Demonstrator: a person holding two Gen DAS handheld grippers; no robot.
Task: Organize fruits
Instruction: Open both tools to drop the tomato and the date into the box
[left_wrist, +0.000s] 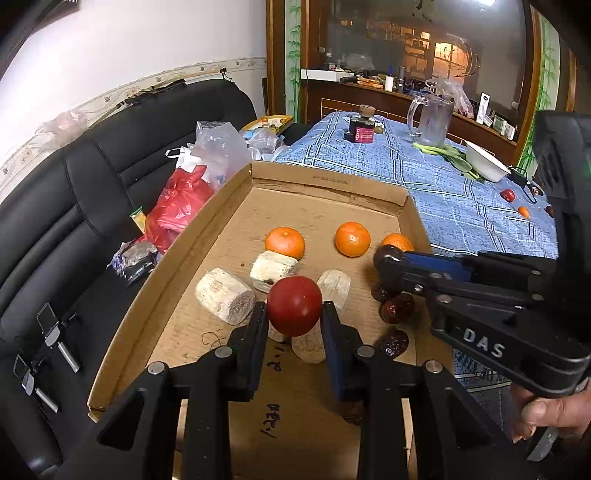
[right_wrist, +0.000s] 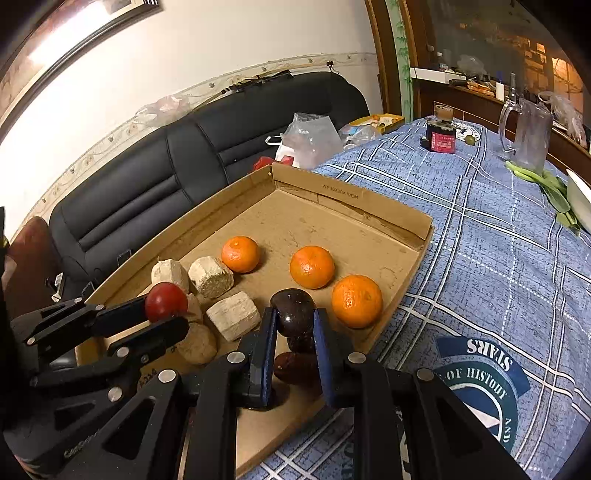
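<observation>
Left claw (left_wrist: 294, 314) clamps red tomato (left_wrist: 294, 305); right claw (right_wrist: 294, 320) clamps dark fruit (right_wrist: 293, 311).

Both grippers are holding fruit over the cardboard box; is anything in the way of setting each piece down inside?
Partly. Under the left gripper and its red tomato lie pale sugarcane chunks. Under the right gripper and its dark plum-like fruit lie more dark fruits. The cardboard box floor behind the mandarins looks bare.
</observation>
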